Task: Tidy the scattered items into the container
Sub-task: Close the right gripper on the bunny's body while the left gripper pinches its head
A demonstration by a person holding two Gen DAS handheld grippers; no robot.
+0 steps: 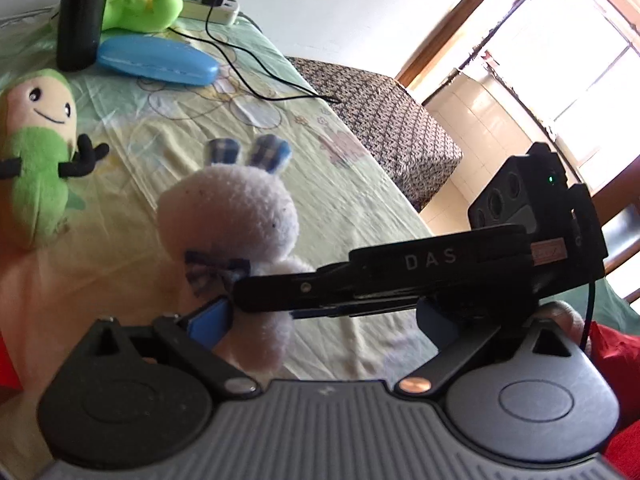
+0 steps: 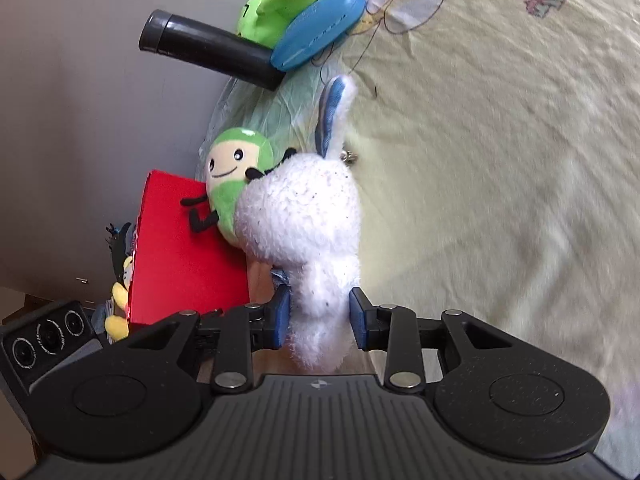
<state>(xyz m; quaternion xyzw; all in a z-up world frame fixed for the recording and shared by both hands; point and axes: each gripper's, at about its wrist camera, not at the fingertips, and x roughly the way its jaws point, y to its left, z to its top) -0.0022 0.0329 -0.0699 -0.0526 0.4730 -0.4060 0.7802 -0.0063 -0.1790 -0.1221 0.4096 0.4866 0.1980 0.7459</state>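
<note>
The white plush rabbit (image 2: 304, 216) is clamped at its lower body between the blue pads of the right gripper (image 2: 320, 320) and is carried above the tablecloth (image 2: 500, 160), clear of it; the pads (image 2: 280, 320) are seen pressed into the fur on both sides. In the left wrist view the same rabbit (image 1: 232, 216) is seen with the right gripper (image 1: 240, 300) reaching in from the right. The left gripper (image 1: 320, 320) is seen with its jaws spread wide and nothing is gripped by it, though the rabbit's lower body hangs close against its left pad (image 1: 212, 320).

The red container (image 2: 180, 248) is seen at the table's left edge, and some small yellow and dark toys (image 2: 120, 280) appear beside or behind it; whether these lie inside it cannot be told. The task is judged to be at an early or middle stage: one item is in transit, and at least four are left on the table, namely the green-hooded doll (image 1: 36, 160), the green frog plush (image 1: 140, 4), the blue case (image 1: 156, 60) and the black cylinder (image 1: 82, 12).

The container's opening is not shown in either view, so its contents cannot be made out. The black cylinder is cut off at the top in the left view, and the doll is partly hidden behind the rabbit in the right view
</note>
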